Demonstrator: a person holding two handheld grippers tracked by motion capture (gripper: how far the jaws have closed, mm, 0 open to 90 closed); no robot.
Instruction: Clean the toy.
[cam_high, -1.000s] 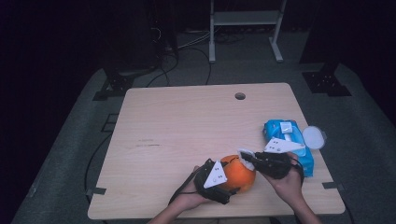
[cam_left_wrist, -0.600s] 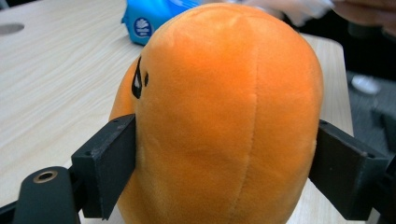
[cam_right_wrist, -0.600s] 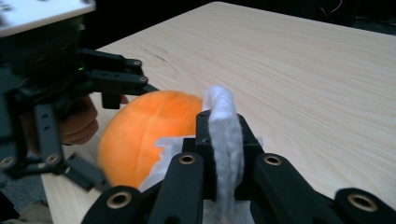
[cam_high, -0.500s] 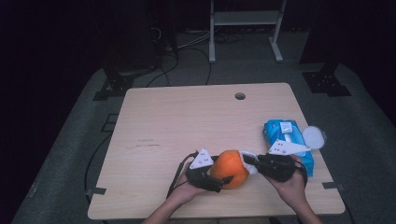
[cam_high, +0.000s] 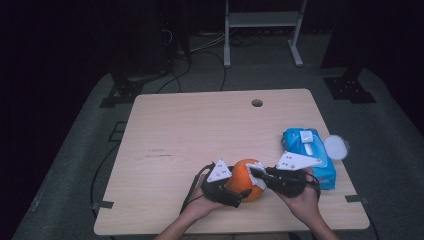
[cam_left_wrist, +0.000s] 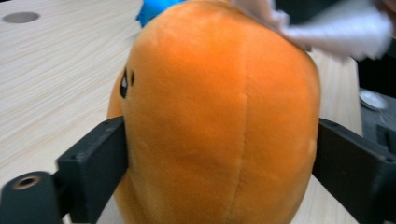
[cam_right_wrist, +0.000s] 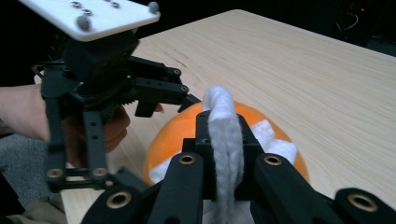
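as the left gripper (cam_high: 239, 192) widened, it grips the orange plush (cam_high: 246, 179) | right gripper (cam_high: 257, 176) clamps white wipe (cam_right_wrist: 225, 135), now on plush

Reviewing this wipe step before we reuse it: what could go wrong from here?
1. The left gripper's jaws have just been opening around the orange plush toy; it could roll or shift under the wiping.
2. The right gripper pinches the white wipe by a narrow fold; dragging might pull it free.
3. The blue wipes pack lies close beside the right hand and could get knocked.
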